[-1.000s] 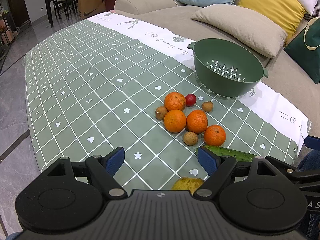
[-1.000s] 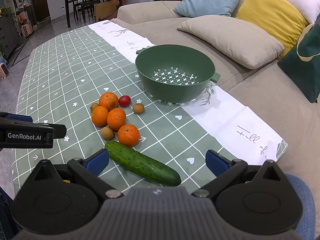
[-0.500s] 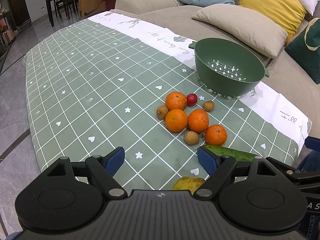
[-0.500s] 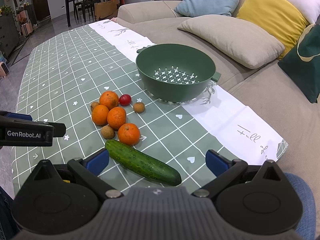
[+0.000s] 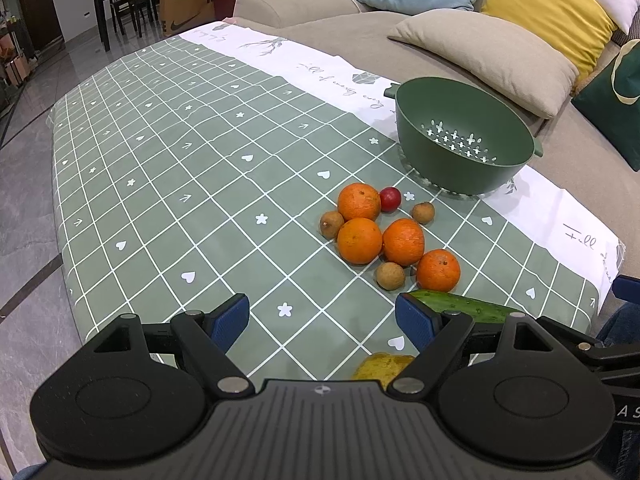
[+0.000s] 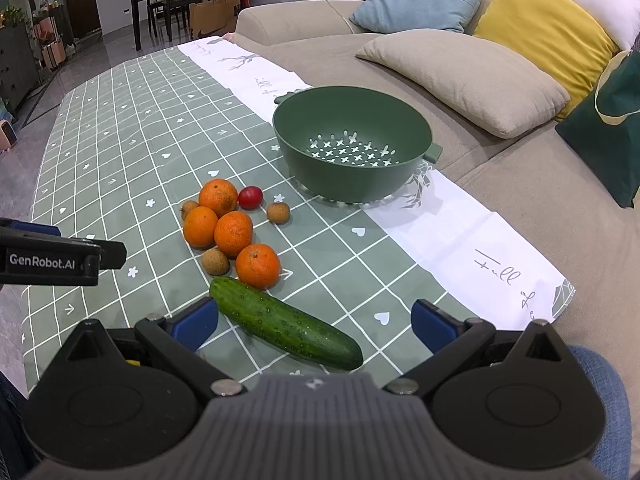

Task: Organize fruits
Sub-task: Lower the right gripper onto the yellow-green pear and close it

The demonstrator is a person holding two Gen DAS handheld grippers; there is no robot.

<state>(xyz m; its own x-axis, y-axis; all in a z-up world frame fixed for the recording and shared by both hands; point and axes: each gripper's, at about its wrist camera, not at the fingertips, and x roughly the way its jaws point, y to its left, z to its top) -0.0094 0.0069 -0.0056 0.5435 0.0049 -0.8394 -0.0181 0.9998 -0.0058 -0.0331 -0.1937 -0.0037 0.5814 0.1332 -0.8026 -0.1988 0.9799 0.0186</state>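
Left claw (image 5: 322,322) was spread wide, nothing between its blue pads (image 5: 230,320), hovering over the near edge of the desk (image 5: 168,152). Just under its right pad sat a yellowish fruit (image 5: 382,364), partly hidden by the claw body, kind unclear. Right claw (image 6: 314,322) was also spread wide and empty, with the cucumber (image 6: 284,324) lying on the desk between its pads, not touched by either; the stem end pointed toward the fruit cluster.

Beyond the cucumber was the cluster: four oranges (image 6: 233,233) packed close together, the nearest orange (image 6: 257,266) just beside the cucumber tip. Three small brown longans sat around them: one longan (image 6: 215,261) touching the near oranges, one (image 6: 278,213) a little apart to the right, one (image 6: 188,209) tucked behind the left side. A cherry tomato (image 6: 250,197) sat against the far orange.

Farther back, the green colander (image 6: 352,142) stood upright and empty on the white border of the green checked tablecloth (image 6: 120,140), near the fruit but not touching any. All fruit was on the desk, none in the colander.

Behind the desk: beige sofa (image 6: 540,184) with beige, blue and yellow cushions, and a dark green bag (image 6: 608,128) at right. The left claw's side, marked GenRobot.AI, showed at the left edge of the right wrist view.
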